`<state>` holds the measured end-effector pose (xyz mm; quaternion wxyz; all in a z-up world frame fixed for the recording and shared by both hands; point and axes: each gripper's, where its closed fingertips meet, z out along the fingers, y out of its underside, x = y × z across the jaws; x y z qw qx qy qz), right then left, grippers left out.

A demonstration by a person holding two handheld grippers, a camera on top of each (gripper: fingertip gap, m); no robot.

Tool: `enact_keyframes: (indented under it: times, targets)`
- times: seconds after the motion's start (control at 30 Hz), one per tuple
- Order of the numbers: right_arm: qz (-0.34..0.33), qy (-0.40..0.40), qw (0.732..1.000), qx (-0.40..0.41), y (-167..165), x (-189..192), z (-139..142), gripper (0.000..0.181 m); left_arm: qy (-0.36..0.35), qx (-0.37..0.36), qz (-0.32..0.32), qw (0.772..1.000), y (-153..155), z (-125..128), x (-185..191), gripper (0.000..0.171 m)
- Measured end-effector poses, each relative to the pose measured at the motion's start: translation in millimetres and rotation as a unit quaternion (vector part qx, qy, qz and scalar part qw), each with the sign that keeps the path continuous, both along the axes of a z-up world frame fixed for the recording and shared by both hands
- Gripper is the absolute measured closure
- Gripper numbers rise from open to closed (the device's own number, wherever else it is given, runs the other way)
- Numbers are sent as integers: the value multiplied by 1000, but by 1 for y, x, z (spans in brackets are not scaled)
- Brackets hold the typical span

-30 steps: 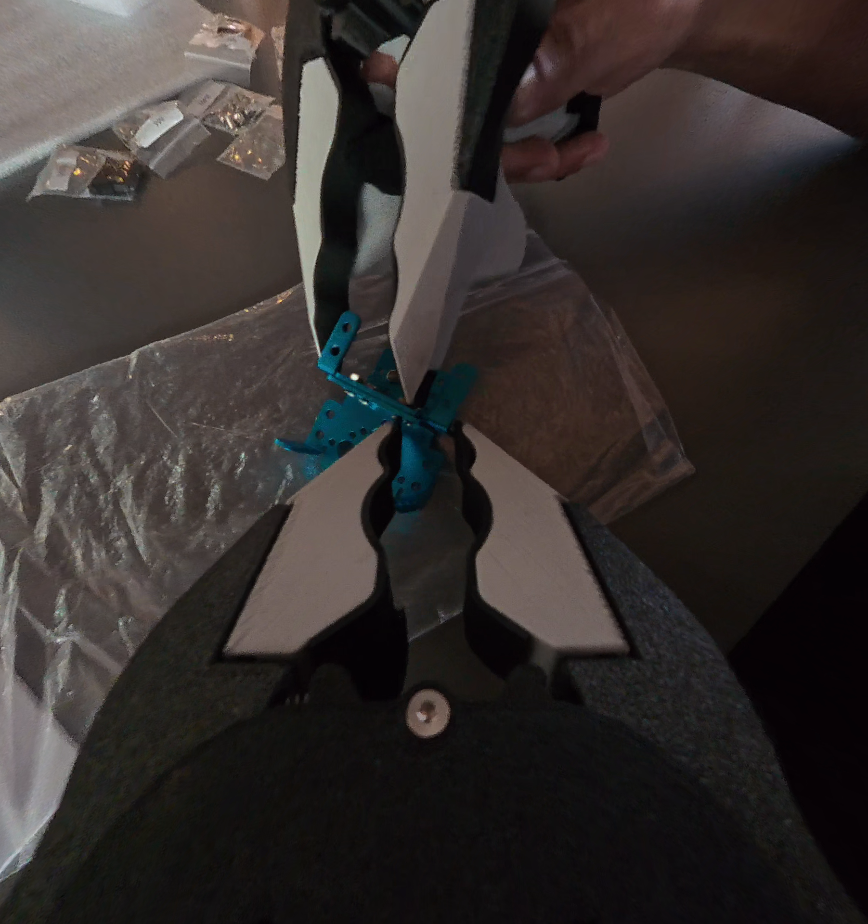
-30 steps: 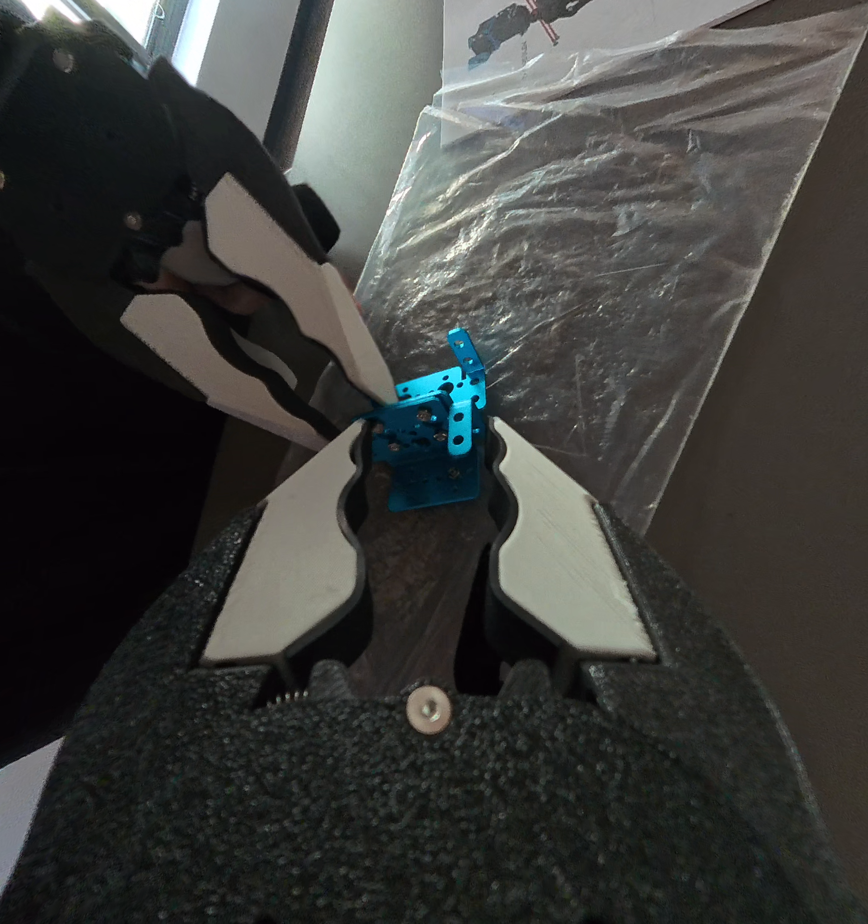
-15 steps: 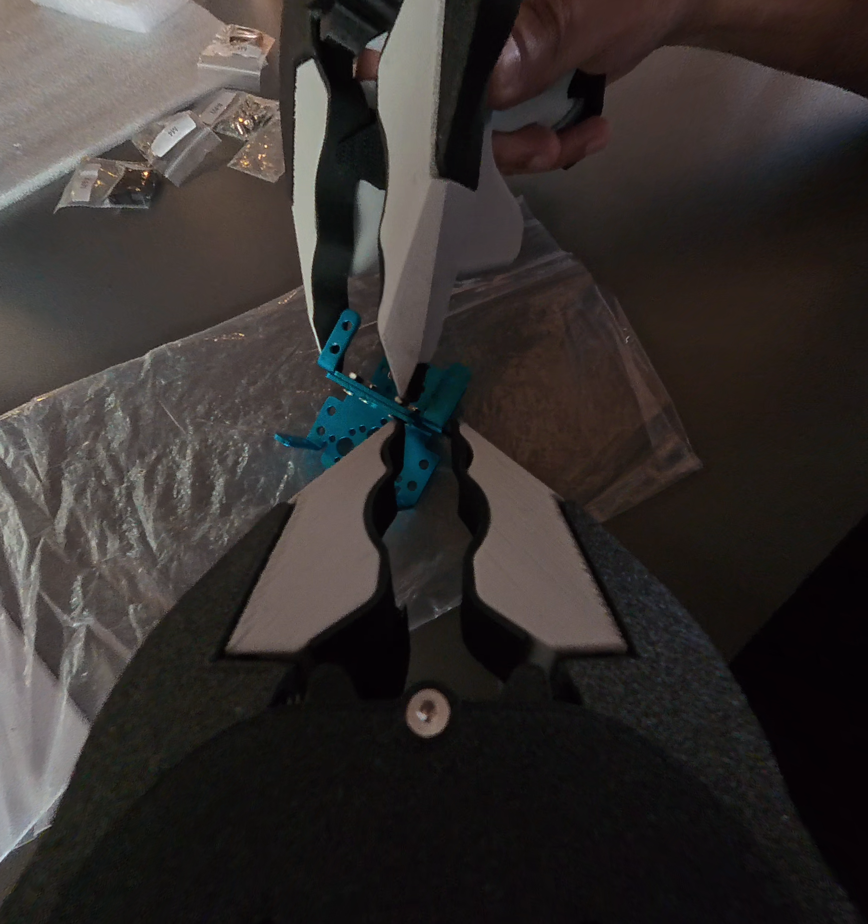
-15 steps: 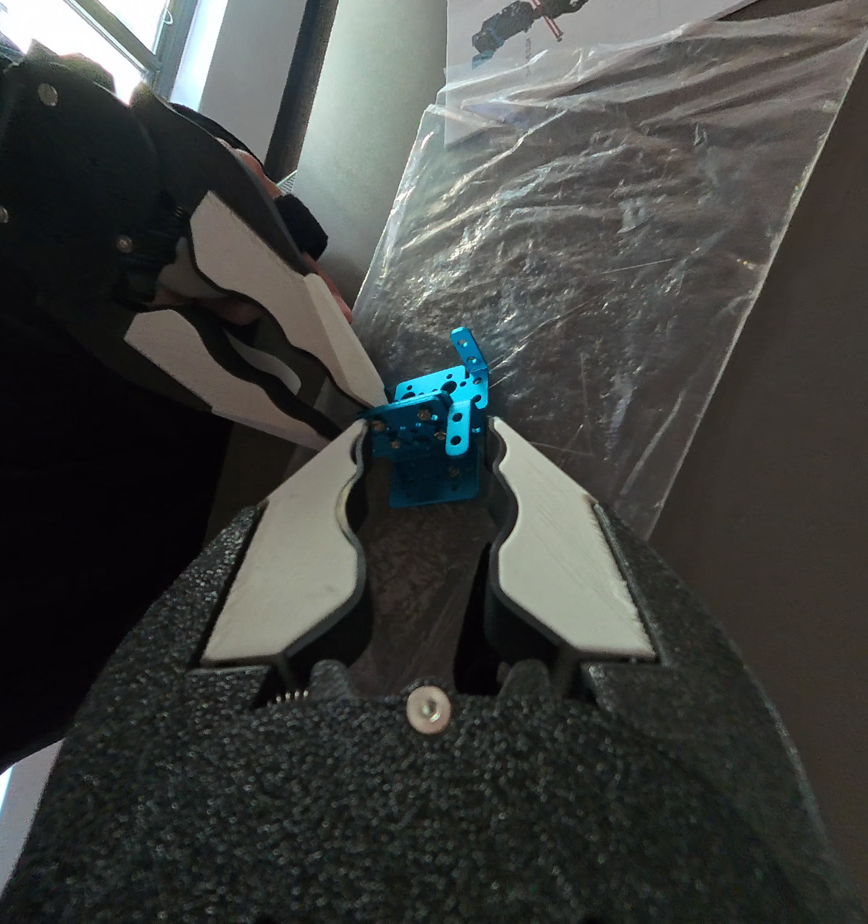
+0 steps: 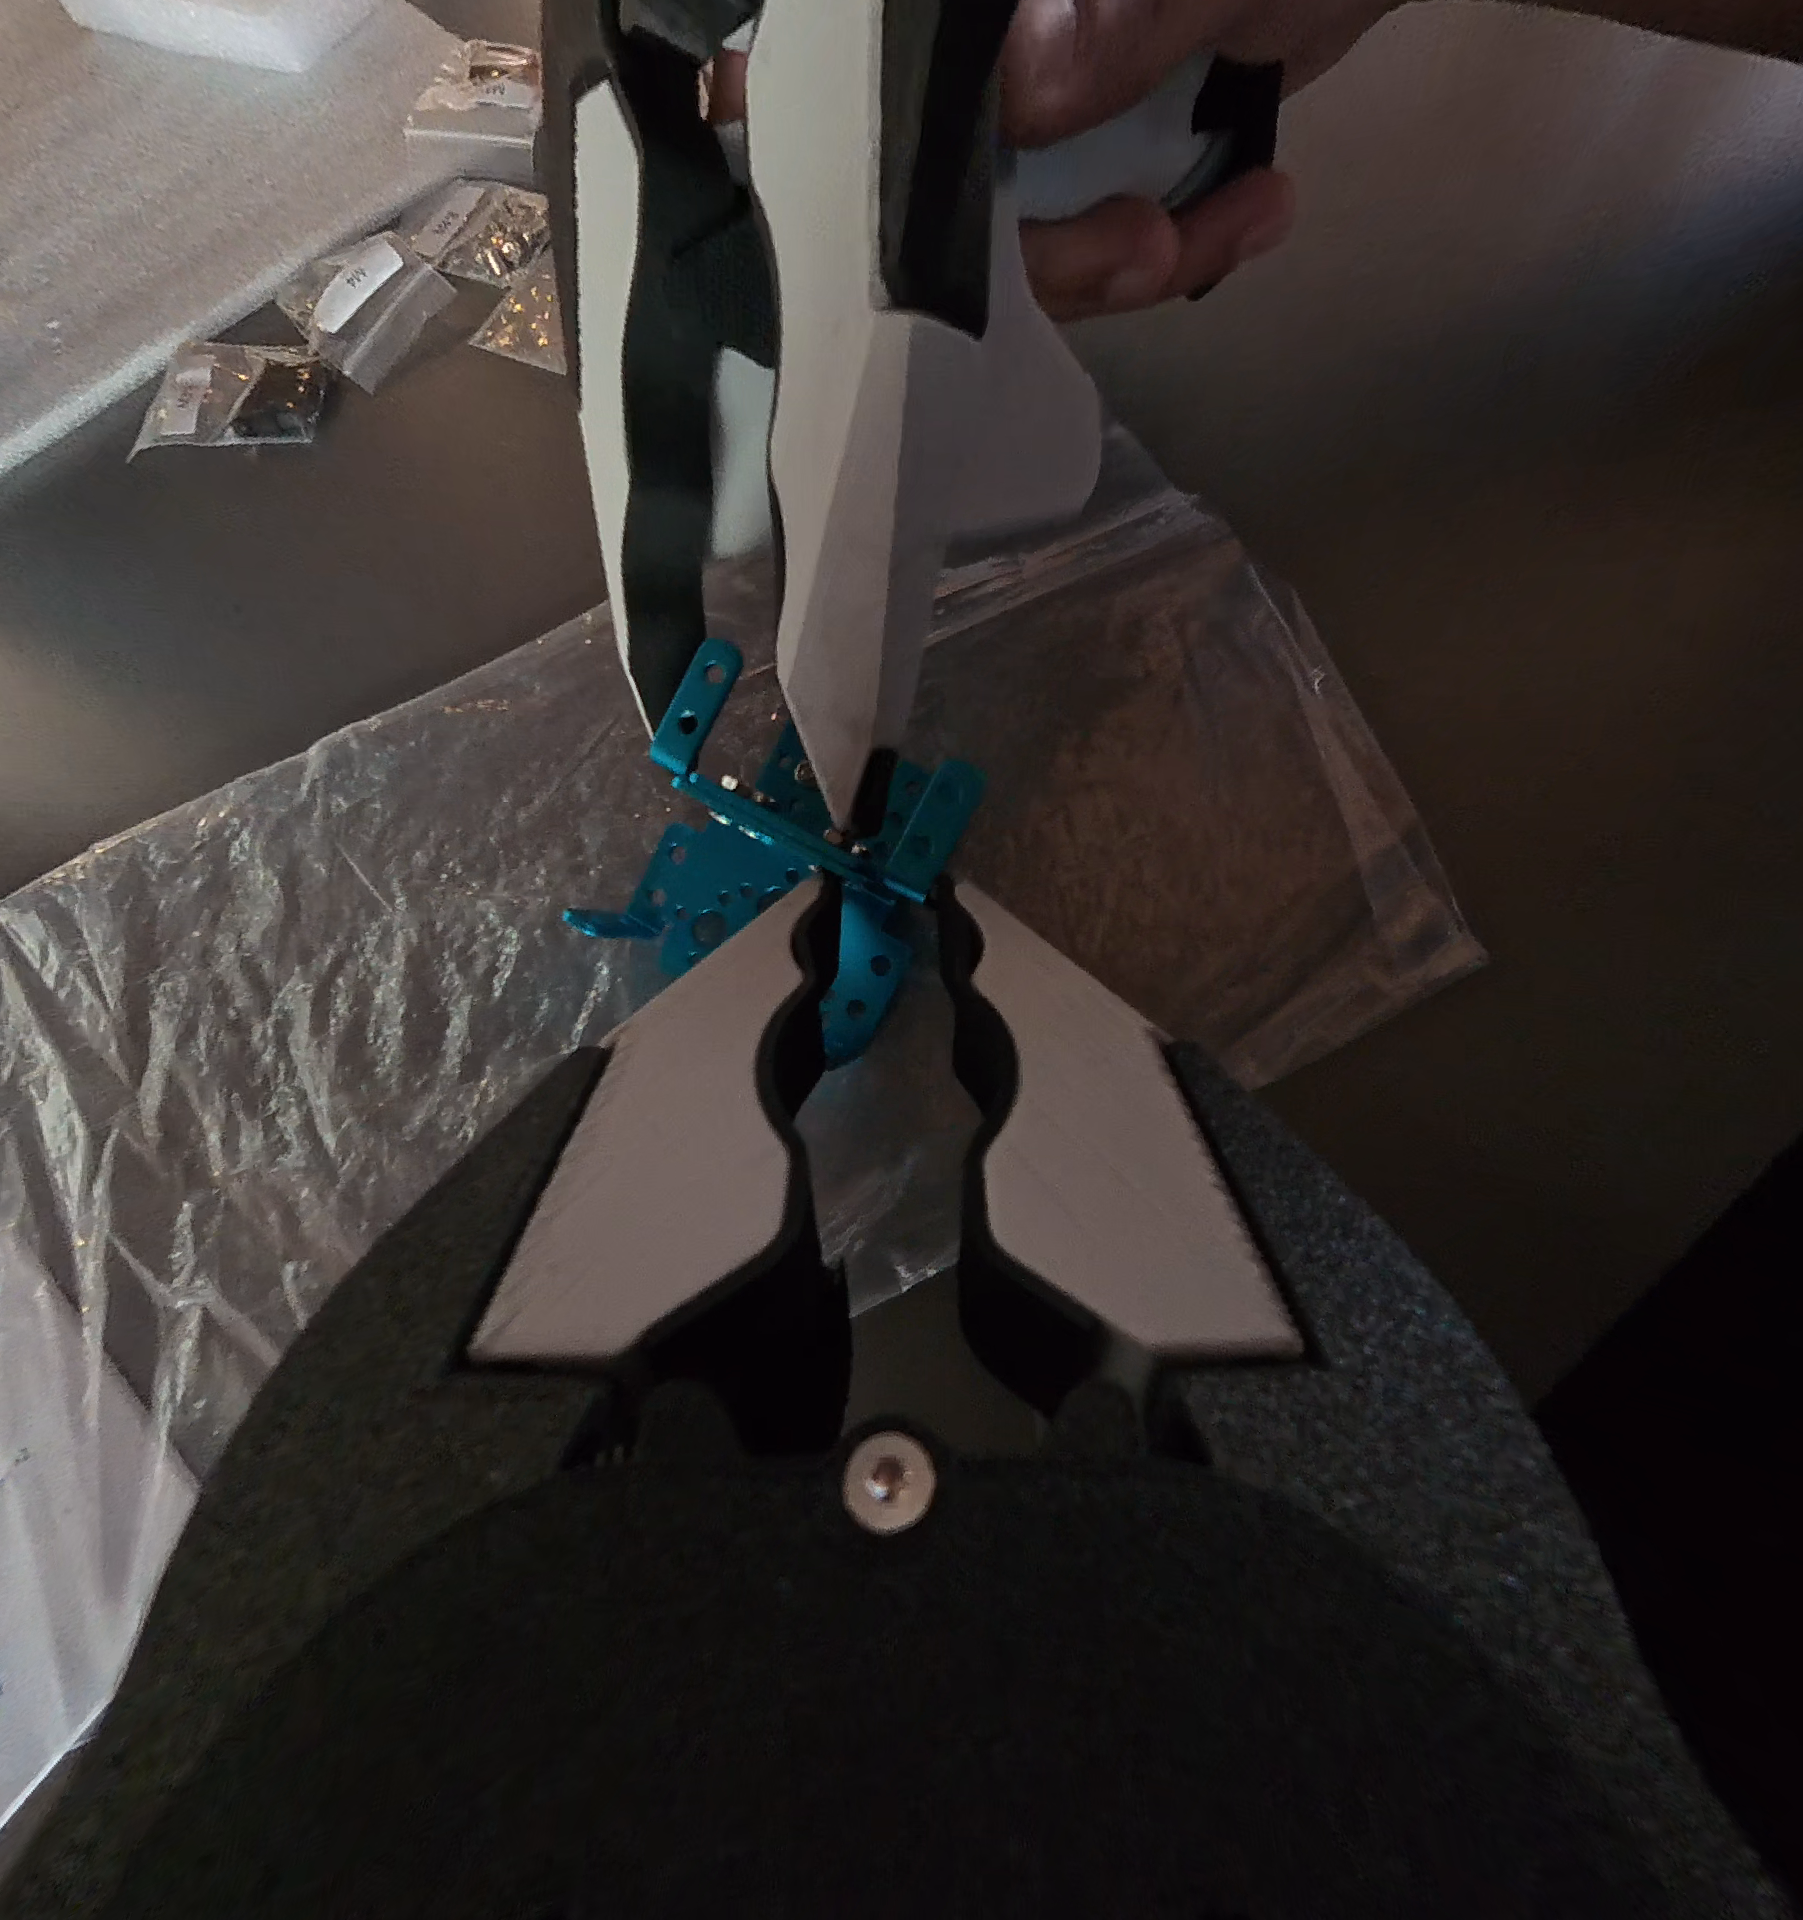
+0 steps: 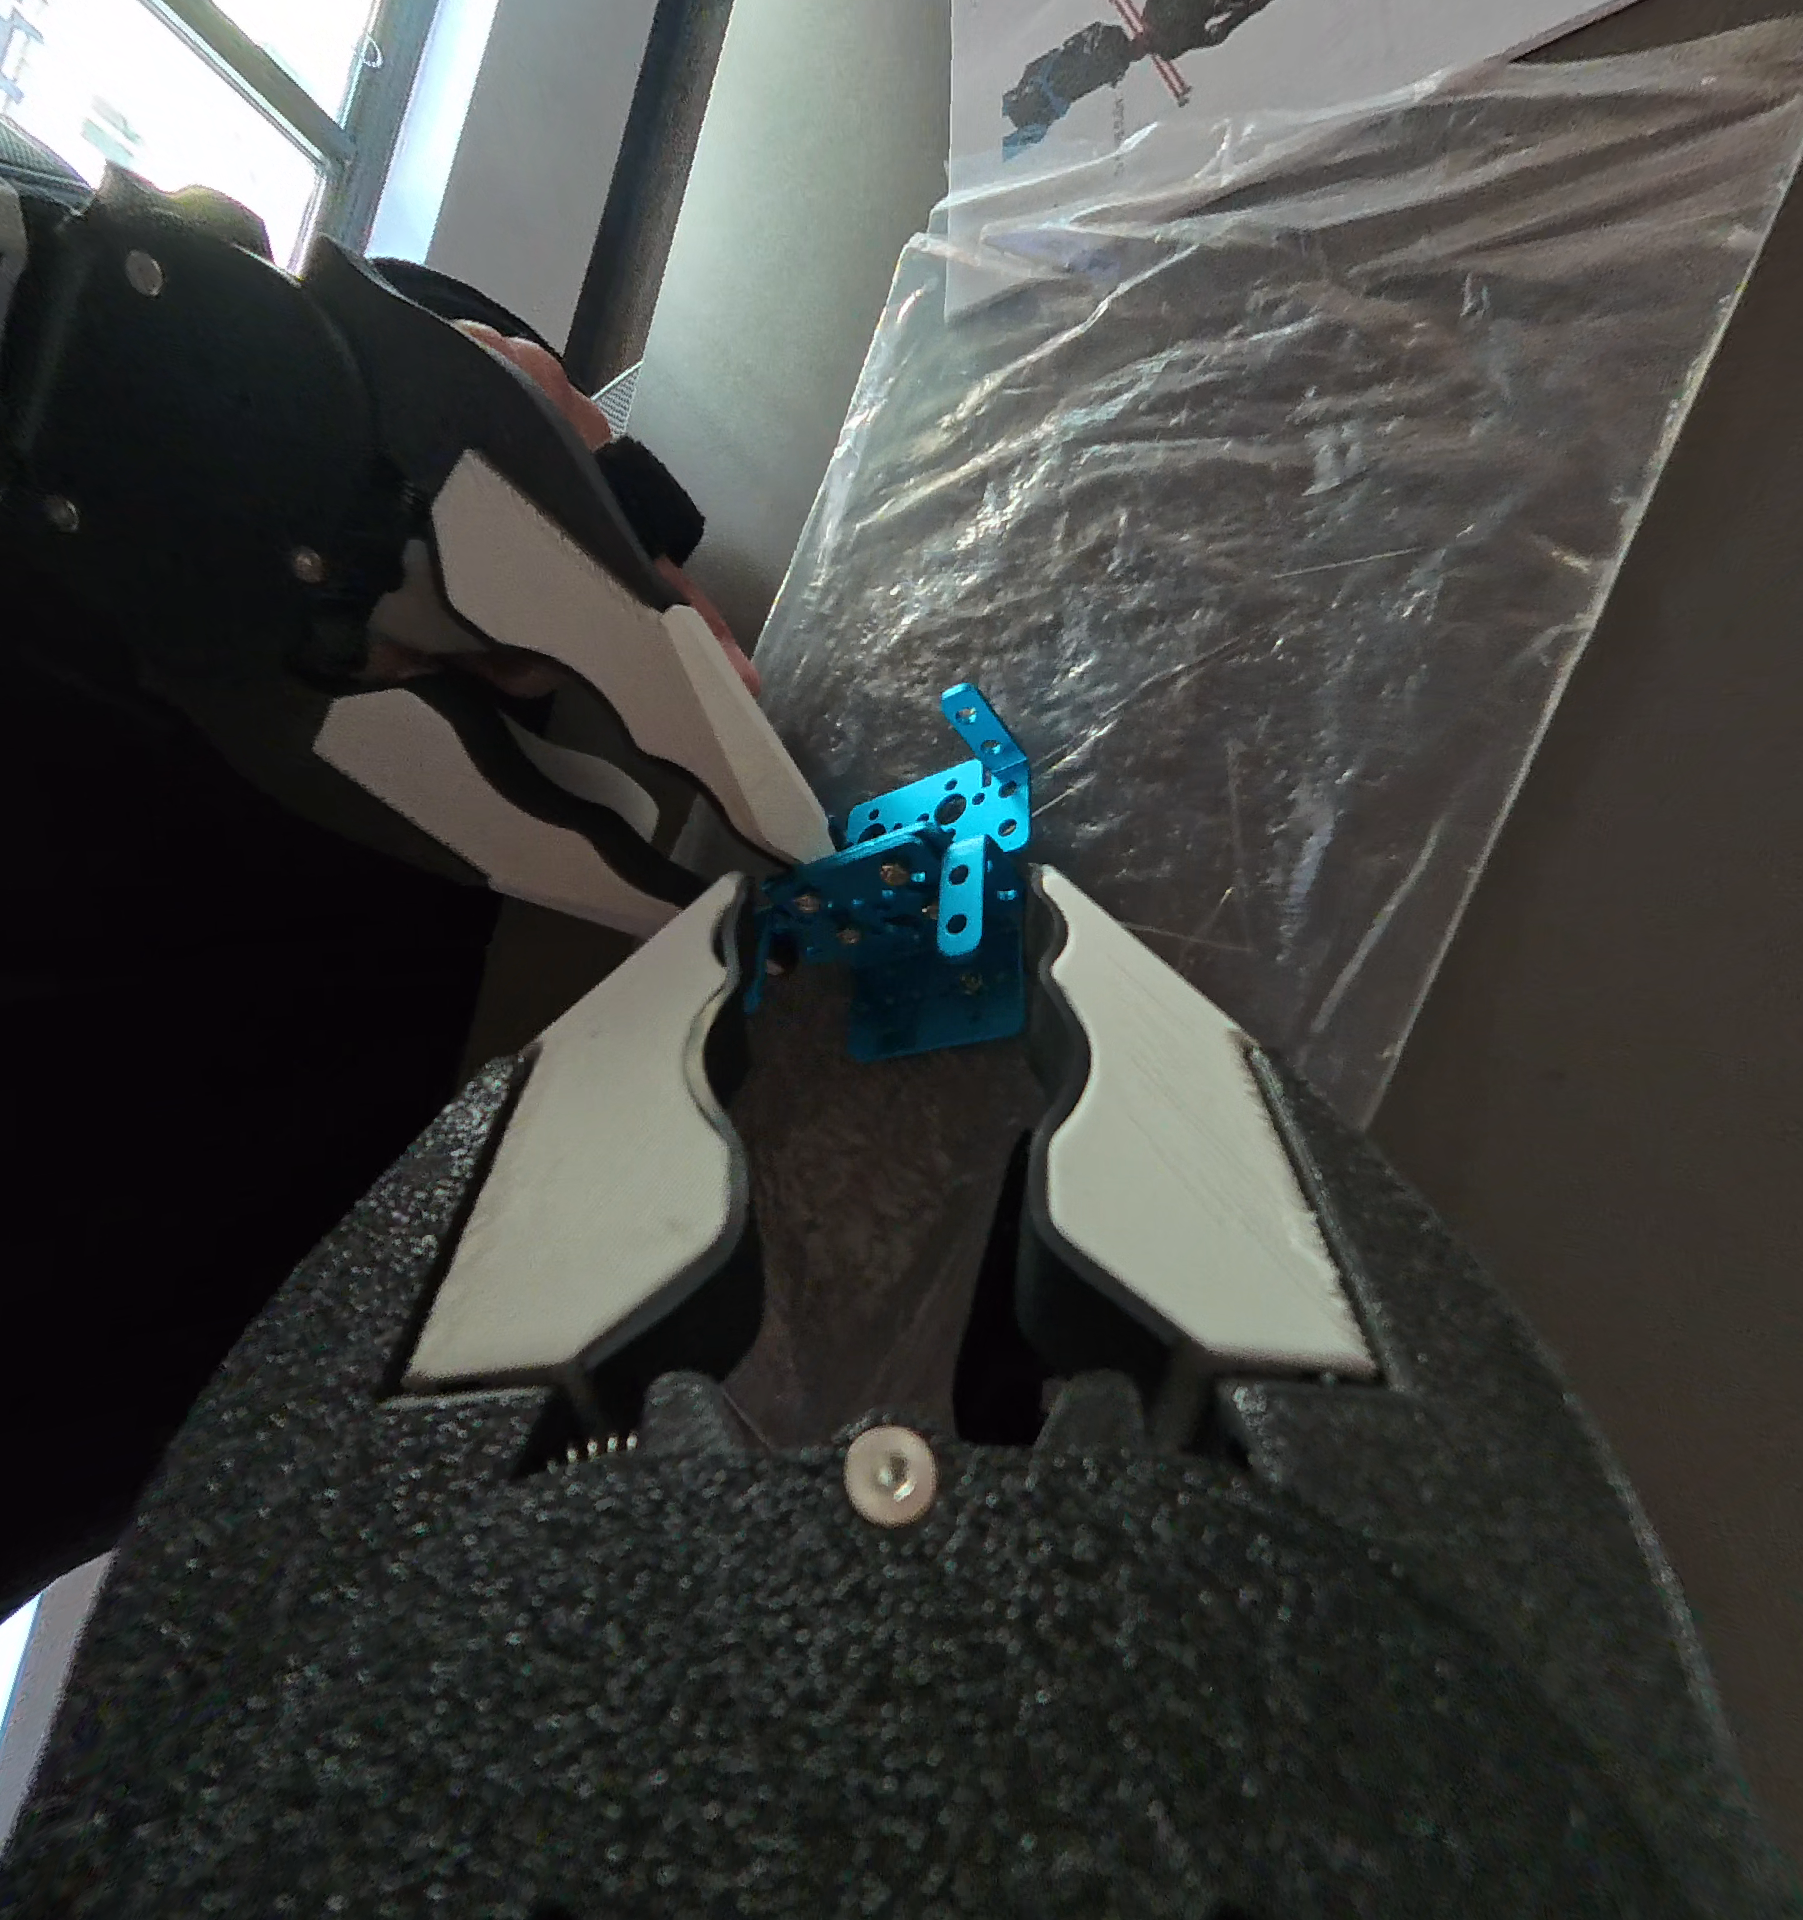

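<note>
A small blue metal bracket assembly (image 5: 715, 888) with many holes and screws is held in the air between both grippers, above a clear plastic bag (image 5: 253, 987). My left gripper (image 5: 881, 899) is shut on a thin blue plate at its near edge. My right gripper (image 5: 746, 743) comes down from above in the left wrist view, with a person's hand (image 5: 1136, 239) behind it. In the right wrist view my right gripper (image 6: 889, 883) clamps the assembly (image 6: 928, 987) across its width, and my left gripper (image 6: 746, 873) pinches it from the left.
The plastic bag (image 6: 1240, 571) lies crumpled on a dark table, partly over a printed sheet (image 6: 1063, 62). Several small parts bags (image 5: 357, 301) and a white foam block (image 5: 211, 21) lie at the far left. A window (image 6: 149, 94) is behind. My left and right fingertips are right by each other.
Both grippers keep their hold on the blue assembly. The pair has shifted slightly, and the left gripper sits a little higher in the right wrist view.
</note>
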<state>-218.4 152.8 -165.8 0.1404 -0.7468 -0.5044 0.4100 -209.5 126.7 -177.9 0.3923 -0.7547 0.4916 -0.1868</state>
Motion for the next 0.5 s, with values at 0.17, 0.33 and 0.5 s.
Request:
enact_keyframes:
  times: [0.17,0.33,0.5]
  targets:
    - [-3,-18,999,27,3,0,-3,138,-1,-2,-2,1000,-1,0,0,153]
    - [-1,2,1000,-2,1,0,1,131,2,1,-2,1000,0,0,0,153]
    - [0,-15,999,28,2,0,-3,137,1,0,-4,1000,-1,0,1,153]
